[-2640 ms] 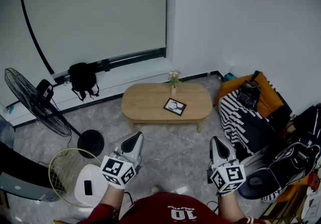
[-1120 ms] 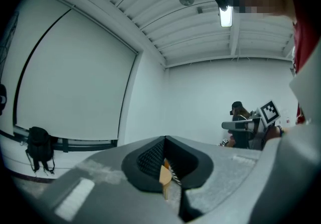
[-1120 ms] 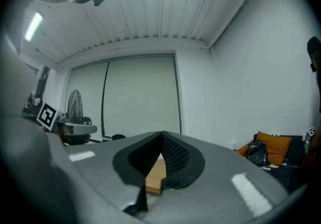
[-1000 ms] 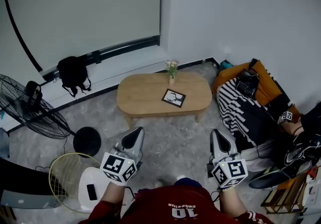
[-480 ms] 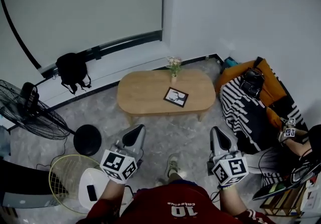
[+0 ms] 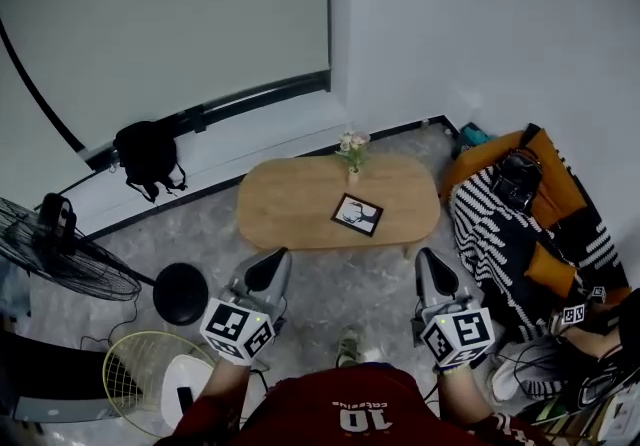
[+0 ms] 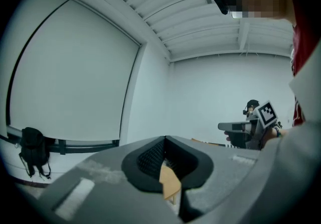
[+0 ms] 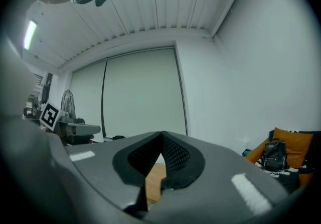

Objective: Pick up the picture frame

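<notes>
A view from above looks down on a small room with a grey floor. A low oval wooden table (image 6: 290, 204) stands near the far wall. The picture frame (image 6: 357, 215) lies flat on the tabletop, right of centre and turned at an angle, a dark border around a pale picture. A small vase of flowers (image 6: 352, 156) stands at the table's far edge, just behind the frame. In the foreground a person in a red shirt (image 6: 340, 412) holds both grippers out level, side by side, pointing towards the table and well short of it. The left gripper (image 6: 268, 260) has its two jaws pressed together at the tips with nothing between them. The right gripper (image 6: 430, 258) is closed in the same way and also empty. Each gripper's own view shows only a sliver of the wooden table through the slit below the meeting jaws. A black backpack (image 6: 148, 156) leans against the wall at the left, and a standing fan (image 6: 70, 252) is at the left edge. To the right, a black-and-white striped cloth (image 6: 495, 234) drapes over an orange seat (image 6: 548, 166).
</notes>
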Demonstrator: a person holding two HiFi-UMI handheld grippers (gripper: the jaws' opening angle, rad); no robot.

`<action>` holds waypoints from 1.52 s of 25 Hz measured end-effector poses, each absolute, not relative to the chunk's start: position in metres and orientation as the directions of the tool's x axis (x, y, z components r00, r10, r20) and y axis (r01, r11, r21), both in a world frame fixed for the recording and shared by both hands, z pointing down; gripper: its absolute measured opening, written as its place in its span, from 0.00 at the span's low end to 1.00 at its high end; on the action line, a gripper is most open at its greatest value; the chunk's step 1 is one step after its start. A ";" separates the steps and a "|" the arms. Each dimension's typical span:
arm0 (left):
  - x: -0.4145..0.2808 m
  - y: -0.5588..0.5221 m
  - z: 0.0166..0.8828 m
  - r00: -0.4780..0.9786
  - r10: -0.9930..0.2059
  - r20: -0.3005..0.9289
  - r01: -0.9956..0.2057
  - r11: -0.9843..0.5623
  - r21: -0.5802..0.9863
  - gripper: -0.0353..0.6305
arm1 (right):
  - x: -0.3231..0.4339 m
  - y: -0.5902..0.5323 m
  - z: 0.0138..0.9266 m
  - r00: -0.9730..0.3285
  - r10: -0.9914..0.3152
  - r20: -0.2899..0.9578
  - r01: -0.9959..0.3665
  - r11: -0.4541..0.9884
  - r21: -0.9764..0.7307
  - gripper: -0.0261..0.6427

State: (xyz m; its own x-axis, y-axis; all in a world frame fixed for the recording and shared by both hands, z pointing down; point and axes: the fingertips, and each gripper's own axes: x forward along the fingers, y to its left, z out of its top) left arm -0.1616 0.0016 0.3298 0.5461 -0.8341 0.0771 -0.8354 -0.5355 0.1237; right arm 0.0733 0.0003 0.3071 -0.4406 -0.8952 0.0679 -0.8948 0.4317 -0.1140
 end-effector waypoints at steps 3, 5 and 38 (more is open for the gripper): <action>-0.150 -0.019 0.329 0.549 -0.832 0.082 -0.834 -0.539 0.117 0.06 | 0.080 -0.022 0.306 -0.447 -0.892 0.064 -0.891 0.437 -0.119 0.04; -0.141 -0.032 0.329 0.551 -0.830 0.084 -0.833 -0.542 0.110 0.06 | 0.087 -0.036 0.308 -0.449 -0.892 0.060 -0.890 0.440 -0.119 0.04; -0.081 -0.106 0.361 0.582 -0.799 0.149 -0.813 -0.578 0.075 0.06 | 0.131 -0.120 0.369 -0.456 -0.884 0.108 -0.888 0.442 -0.128 0.08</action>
